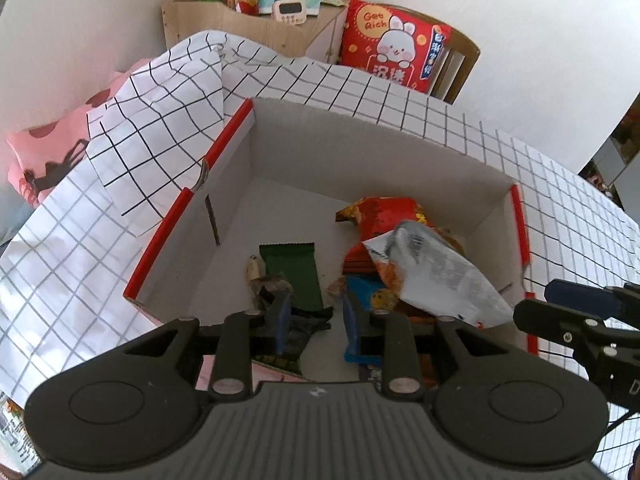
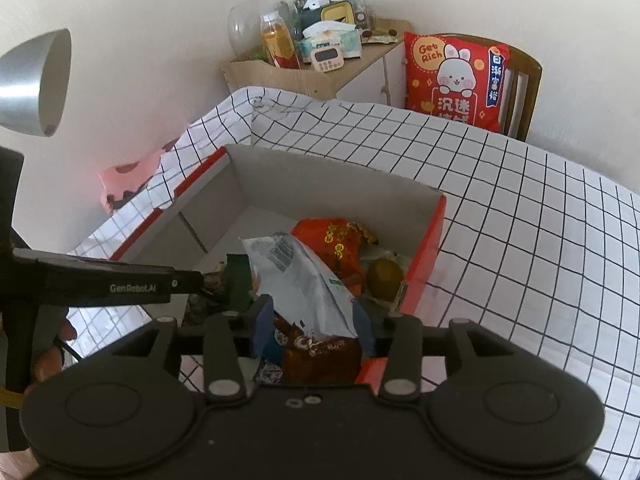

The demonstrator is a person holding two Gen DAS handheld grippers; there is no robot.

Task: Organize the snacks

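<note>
A red-edged cardboard box (image 1: 360, 144) (image 2: 320, 184) stands on the checked cloth, and the snacks lie in it. A silver-white packet (image 1: 432, 276) (image 2: 308, 288) rests on a red packet (image 1: 384, 208) (image 2: 336, 240). A green bar (image 1: 292, 276) and a blue cookie packet (image 1: 376, 300) lie beside them. My left gripper (image 1: 318, 320) hovers open over a dark wrapper (image 1: 298, 334), with nothing between its pads. My right gripper (image 2: 312, 320) (image 1: 536, 304) is open. The silver packet's near end shows between its fingers, untouched, above a brown packet (image 2: 320, 356).
A brown-green round fruit (image 2: 384, 278) sits in the box's right corner. Beyond the table stand a wooden cabinet (image 2: 304, 76) with bottles and a timer, and a chair with a red cushion (image 2: 452, 76). A grey lamp shade (image 2: 36, 84) hangs at the left.
</note>
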